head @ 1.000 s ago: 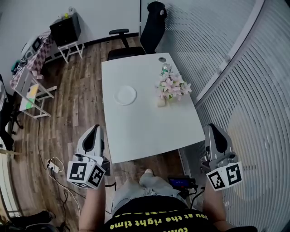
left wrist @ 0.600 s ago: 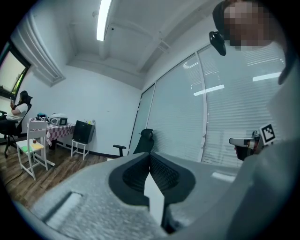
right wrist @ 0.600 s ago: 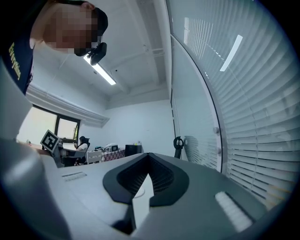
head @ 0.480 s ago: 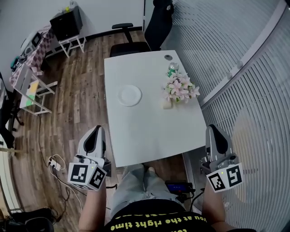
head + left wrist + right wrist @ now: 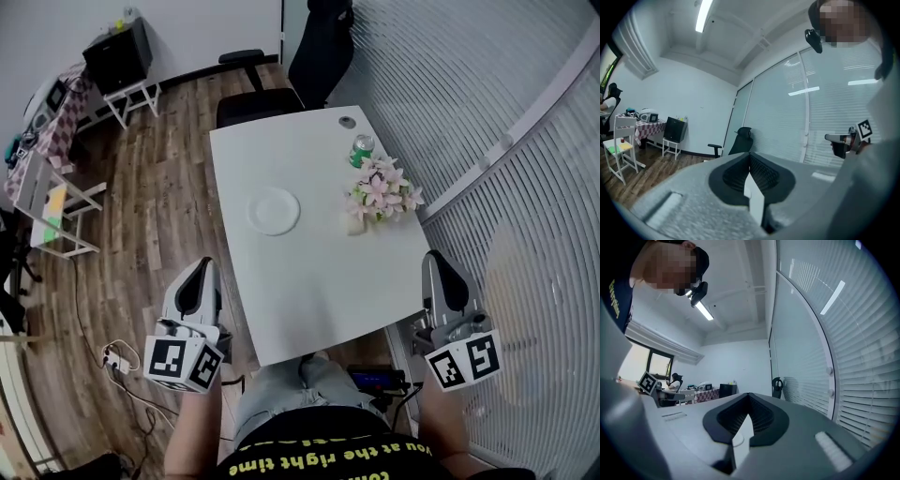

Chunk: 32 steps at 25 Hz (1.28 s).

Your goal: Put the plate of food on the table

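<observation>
A white round plate (image 5: 274, 210) lies near the middle of the white table (image 5: 309, 281); I see no food on it. My left gripper (image 5: 200, 270) hangs beyond the table's left side near its front corner, pointing level, with its jaws together and nothing between them. My right gripper (image 5: 439, 264) is off the table's right front corner, likewise shut and empty. In the left gripper view the left gripper (image 5: 750, 161) has its pads meeting. The right gripper view shows the same of the right gripper (image 5: 748, 403). Neither touches the plate.
A bunch of pink flowers (image 5: 382, 192) and a green can (image 5: 362, 148) stand on the table's right half. A black office chair (image 5: 314, 52) is at the far end. Slatted blinds (image 5: 525, 187) run along the right. A white stand (image 5: 47, 202) and floor cables (image 5: 117, 361) are at the left.
The table's near edge has drawn closer beneath me and the room has shifted in the head view. Both grippers keep the same level pose, shut and empty.
</observation>
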Each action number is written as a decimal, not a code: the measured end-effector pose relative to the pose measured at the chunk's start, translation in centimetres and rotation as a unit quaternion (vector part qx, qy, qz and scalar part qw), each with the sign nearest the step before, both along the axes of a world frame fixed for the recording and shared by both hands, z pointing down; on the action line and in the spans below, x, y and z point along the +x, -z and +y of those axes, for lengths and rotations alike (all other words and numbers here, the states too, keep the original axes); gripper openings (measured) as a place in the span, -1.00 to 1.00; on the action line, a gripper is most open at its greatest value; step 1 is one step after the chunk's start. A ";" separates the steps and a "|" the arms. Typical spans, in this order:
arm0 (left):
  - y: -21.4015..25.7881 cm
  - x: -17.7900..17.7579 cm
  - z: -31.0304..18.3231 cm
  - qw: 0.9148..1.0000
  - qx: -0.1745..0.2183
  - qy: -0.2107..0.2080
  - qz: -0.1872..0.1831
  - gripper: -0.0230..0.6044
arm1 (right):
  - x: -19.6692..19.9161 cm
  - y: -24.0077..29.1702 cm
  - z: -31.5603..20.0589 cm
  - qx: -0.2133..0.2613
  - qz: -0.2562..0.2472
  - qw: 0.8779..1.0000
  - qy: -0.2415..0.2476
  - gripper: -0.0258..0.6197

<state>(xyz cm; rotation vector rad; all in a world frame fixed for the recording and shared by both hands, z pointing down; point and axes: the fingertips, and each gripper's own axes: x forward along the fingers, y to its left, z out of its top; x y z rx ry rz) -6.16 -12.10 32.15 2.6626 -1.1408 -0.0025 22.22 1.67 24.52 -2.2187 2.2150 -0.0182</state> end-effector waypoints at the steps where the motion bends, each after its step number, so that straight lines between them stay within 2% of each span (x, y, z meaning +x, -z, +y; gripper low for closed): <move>1: -0.1 -0.1 -0.6 1.000 0.001 -0.002 0.001 -0.92 | -0.1 0.1 -0.5 0.002 0.001 1.000 -0.002 -0.90; 8: -0.1 -0.8 -3.1 1.000 -0.003 -0.009 0.009 -0.92 | -1.1 0.7 -3.2 -0.005 0.009 1.000 -0.006 -0.90; 14: -0.6 -0.8 -4.1 1.000 -0.014 -0.001 0.007 -0.92 | -1.6 0.2 -5.7 -0.015 0.010 1.000 0.012 -0.90; 20: -1.4 0.1 -3.8 1.000 -0.024 0.007 0.003 -0.92 | -0.3 -1.4 -7.0 -0.032 0.007 0.999 0.023 -0.90; 25: -3.0 1.3 -3.6 0.999 -0.036 0.006 -0.005 -0.92 | 1.9 -4.4 -8.5 -0.064 0.003 0.998 0.022 -0.90; 32: -5.5 3.2 -3.5 0.998 -0.058 0.002 -0.016 -0.92 | 2.7 -10.7 -10.7 -0.106 0.000 0.994 0.031 -0.90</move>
